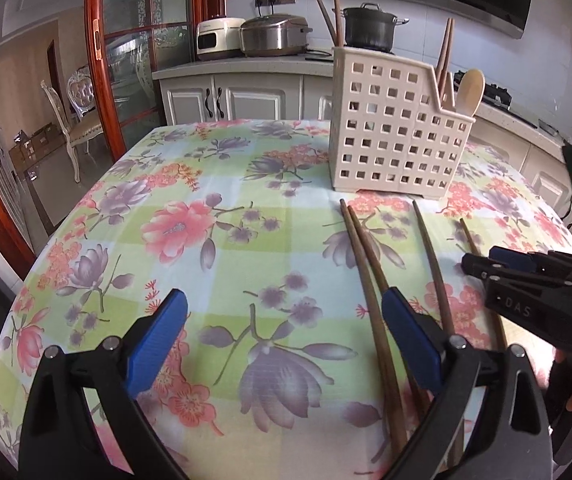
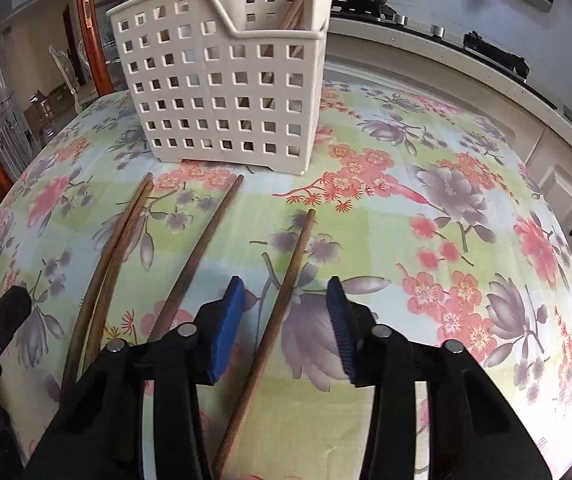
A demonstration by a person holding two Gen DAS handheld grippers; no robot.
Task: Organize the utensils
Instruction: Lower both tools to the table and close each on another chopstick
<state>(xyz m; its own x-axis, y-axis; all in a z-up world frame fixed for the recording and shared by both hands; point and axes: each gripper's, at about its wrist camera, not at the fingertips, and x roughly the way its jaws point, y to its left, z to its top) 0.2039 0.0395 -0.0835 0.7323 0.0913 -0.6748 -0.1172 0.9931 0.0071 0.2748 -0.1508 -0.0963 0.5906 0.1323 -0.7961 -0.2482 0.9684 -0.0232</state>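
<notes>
On the floral tablecloth | chopstick lies between right gripper pads, partly open, untouched (three more lie leftward) | left gripper wide, empty | risk: off-centre pinch rolls it away from caddy

Near ends of the four chopsticks behind the gripper bodies; caddy contents mostly screened.

Daylight is flooding the floral tablecloth evenly, washing it toward white at its lower right edge in the right wrist view, where glare is bleaching the pattern. Both fisheye pictures are bending straight lines around the tablecloth and darkening into black corners. Beyond it, the background is blurring slightly.
</notes>
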